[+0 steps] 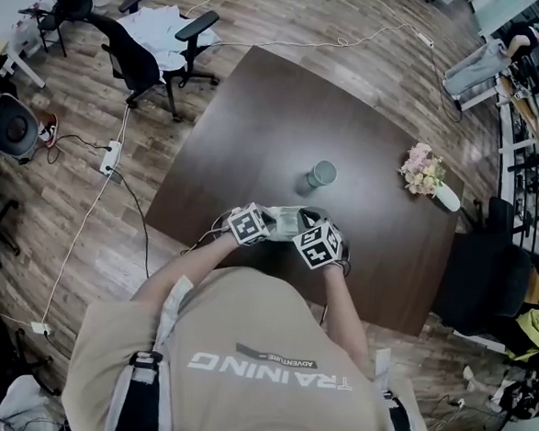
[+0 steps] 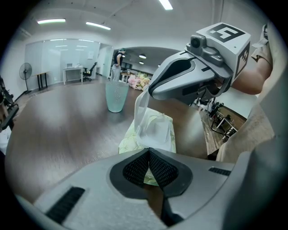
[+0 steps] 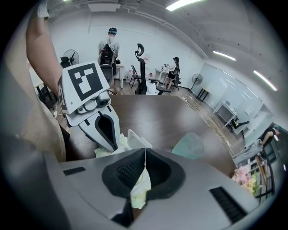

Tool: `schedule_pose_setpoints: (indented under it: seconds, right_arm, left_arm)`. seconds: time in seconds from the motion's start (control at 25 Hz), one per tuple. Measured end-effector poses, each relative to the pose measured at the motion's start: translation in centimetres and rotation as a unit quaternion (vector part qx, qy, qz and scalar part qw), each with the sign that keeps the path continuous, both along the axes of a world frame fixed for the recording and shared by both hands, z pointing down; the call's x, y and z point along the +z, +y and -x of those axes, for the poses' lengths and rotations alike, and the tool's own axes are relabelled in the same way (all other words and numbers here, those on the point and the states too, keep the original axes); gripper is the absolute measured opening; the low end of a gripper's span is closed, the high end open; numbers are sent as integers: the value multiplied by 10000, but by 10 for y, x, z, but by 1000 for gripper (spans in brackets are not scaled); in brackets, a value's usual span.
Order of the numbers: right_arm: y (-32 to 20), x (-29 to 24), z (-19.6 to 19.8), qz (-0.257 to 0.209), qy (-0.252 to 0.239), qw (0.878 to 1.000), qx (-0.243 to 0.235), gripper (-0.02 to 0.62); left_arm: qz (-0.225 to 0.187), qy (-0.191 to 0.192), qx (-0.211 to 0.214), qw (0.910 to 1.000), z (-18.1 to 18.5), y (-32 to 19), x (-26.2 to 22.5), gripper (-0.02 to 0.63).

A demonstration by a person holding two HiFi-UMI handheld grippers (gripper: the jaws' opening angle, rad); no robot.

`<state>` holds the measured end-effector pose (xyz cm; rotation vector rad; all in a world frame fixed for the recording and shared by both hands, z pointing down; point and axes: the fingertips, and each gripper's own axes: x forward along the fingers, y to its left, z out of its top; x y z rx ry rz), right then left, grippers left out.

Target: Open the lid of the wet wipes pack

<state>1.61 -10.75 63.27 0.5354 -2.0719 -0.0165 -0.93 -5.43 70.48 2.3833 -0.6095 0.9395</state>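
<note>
In the head view, the left gripper and the right gripper meet over a pale green soft wet wipes pack, which lies between their jaws on the near part of a dark brown wooden table. Beyond the jaws stands a teal ribbed glass cup. Further off to their right is a pink and cream flower bouquet. The person's beige shirt reads "TRAINING" and, smaller, "ADVENTURE", seen upside down.

In the left gripper view, the left gripper's jaws are closed, pads meeting on the near edge of the wet wipes pack, which stretches away just past them. Above the pack, the right gripper pinches a translucent white plastic lid and holds it lifted off the pack's top. The cup stands beyond the jaws, to the left.

In the right gripper view, the right gripper's jaws are pressed together on a thin edge of the lid. Pale green pack material shows below the pads. The left gripper is just beyond the jaws, to the left. The cup is beyond them, to the right.
</note>
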Motion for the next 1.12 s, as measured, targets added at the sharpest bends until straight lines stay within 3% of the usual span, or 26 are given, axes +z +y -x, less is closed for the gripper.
schedule_pose_setpoints:
  seconds: [0.92, 1.12]
  right_arm:
    - [-32, 30, -3, 205, 397, 9989, -107, 15]
    - [-36, 39, -3, 321, 447, 9984, -116, 15]
  left_arm:
    - [99, 342, 61, 9993, 0, -3, 3, 9]
    - [39, 259, 318, 9992, 1, -3, 2, 9]
